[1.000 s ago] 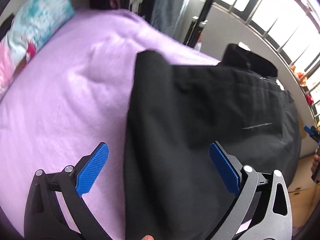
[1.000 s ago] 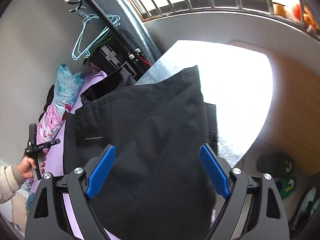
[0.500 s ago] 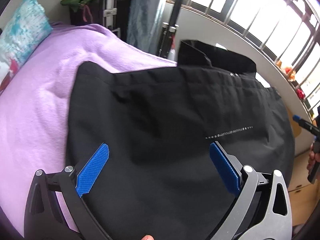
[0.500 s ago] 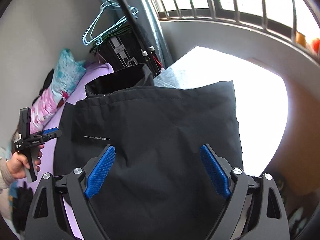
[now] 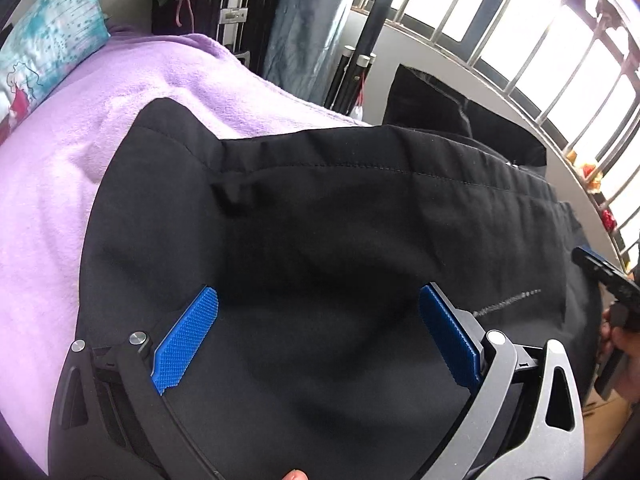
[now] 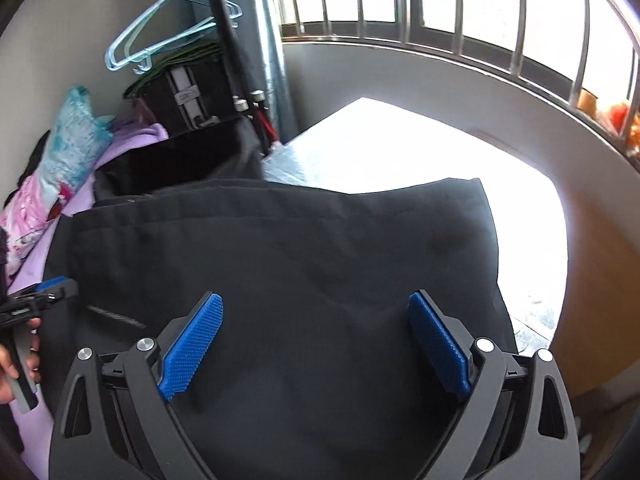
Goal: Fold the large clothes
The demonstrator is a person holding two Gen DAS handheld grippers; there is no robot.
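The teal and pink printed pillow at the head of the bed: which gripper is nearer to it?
Left. The left gripper hovers over the black garment's pillow-side half, nearer the pillow; the right gripper hovers over the window-side half.

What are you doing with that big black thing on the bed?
A person is folding a large black fabric garment spread over a fuzzy purple blanket. Each hand holds a pair of blue-padded tongs. The left tongs and right tongs both hover over the cloth, wide open, gripping nothing. The right ones have just been opening. The garment lies loose, partly hanging off the bed's edge on the window side.
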